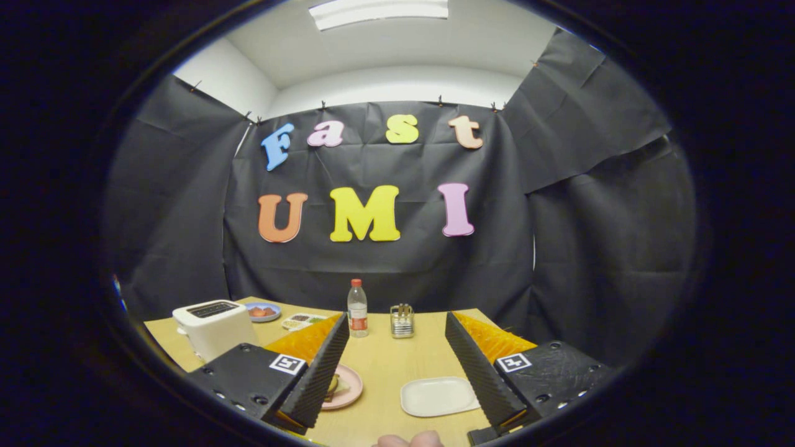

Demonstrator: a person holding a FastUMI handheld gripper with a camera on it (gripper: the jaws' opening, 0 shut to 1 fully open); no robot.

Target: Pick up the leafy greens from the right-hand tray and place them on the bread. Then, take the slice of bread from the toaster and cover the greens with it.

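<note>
— Toaster (pixel 214 326), far left on table (pixel 385 366)? Contents?
— Slot dark; bread not discernible. Blue plate (pixel 264 311) behind it.
— Next?
— Pink plate (pixel 346 388), bread on it, partly behind left finger. Bottle (pixel 357 308), holder (pixel 402 321) beyond.
— Gripper (pixel 394 372)?
— Fingers spread wide, holding nothing.
— Right?
— White tray (pixel 438 395) between fingers; greens not discernible.

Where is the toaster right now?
In the gripper view, the white toaster stands on the wooden table beyond the left finger of the open gripper, with a small blue plate just behind it.
</note>
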